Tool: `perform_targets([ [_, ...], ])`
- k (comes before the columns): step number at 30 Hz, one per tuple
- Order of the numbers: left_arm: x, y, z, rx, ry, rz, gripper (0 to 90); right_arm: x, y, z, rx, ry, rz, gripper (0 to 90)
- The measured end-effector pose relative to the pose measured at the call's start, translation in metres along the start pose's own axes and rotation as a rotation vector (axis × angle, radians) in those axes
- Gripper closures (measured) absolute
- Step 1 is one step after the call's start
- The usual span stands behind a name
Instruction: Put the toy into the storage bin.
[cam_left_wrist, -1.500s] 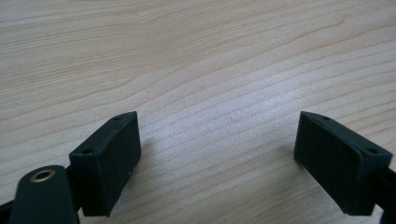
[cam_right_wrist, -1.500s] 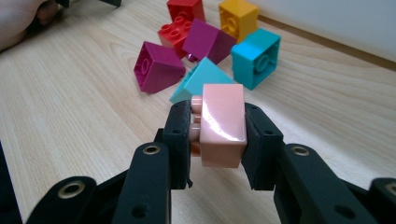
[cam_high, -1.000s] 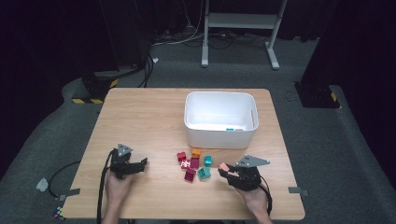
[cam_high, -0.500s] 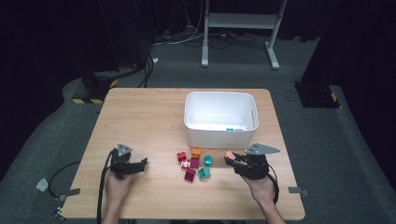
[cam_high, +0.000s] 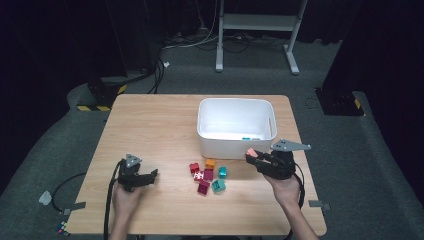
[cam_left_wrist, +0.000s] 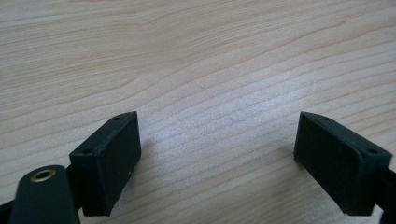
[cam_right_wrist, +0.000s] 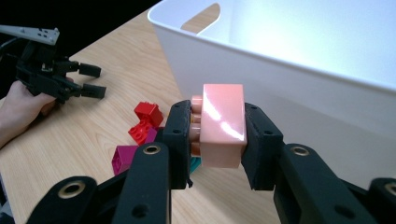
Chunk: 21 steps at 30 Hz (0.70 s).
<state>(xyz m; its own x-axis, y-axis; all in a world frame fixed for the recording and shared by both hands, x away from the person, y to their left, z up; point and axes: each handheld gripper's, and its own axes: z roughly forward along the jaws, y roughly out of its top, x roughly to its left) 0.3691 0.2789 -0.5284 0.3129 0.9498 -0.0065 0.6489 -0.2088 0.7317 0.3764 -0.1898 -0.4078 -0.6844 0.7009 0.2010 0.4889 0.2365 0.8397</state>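
Note:
My right gripper (cam_high: 251, 156) (cam_right_wrist: 219, 130) is shut on a pink brick (cam_high: 250, 153) (cam_right_wrist: 222, 123), held in the air just in front of the white bin's (cam_high: 235, 144) (cam_right_wrist: 299, 88) near wall. A small teal brick (cam_high: 246, 138) lies inside the bin. Several loose bricks, red (cam_high: 194, 168) (cam_right_wrist: 148, 113), orange (cam_high: 210, 163), magenta (cam_high: 203, 187) (cam_right_wrist: 123, 158) and teal (cam_high: 218, 186), lie on the table left of that gripper. My left gripper (cam_high: 152, 175) (cam_left_wrist: 217, 158) rests low over bare wood at the front left, jaws wide open with nothing between them; it also shows far off in the right gripper view (cam_right_wrist: 95, 81).
The wooden table (cam_high: 150, 130) has free room on its left half and behind the left hand. Cables trail from both grippers over the front edge. A metal stand (cam_high: 255, 30) and black cases stand on the floor beyond the table.
My right gripper has risen with the pink brick and moved toward the bin's near wall. The left gripper has stayed where it was.

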Motion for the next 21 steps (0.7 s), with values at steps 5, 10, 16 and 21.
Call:
perform_targets([
  [5,0.000,0.000,0.000,0.000,0.000,0.000,14.9,0.001,0.011,-0.003,-0.007,-0.008,-0.015,66.7],
  [10,0.000,0.000,0.000,0.000,0.000,0.000,14.9,0.000,0.022,-0.002,-0.012,-0.019,-0.029,66.7],
  [16,0.000,0.000,0.000,0.000,0.000,0.000,15.0,-0.005,0.033,-0.001,-0.027,-0.026,-0.018,66.7],
  [21,0.000,0.000,0.000,0.000,0.001,0.000,15.1,-0.007,0.045,-0.001,-0.046,-0.055,-0.021,66.9],
])
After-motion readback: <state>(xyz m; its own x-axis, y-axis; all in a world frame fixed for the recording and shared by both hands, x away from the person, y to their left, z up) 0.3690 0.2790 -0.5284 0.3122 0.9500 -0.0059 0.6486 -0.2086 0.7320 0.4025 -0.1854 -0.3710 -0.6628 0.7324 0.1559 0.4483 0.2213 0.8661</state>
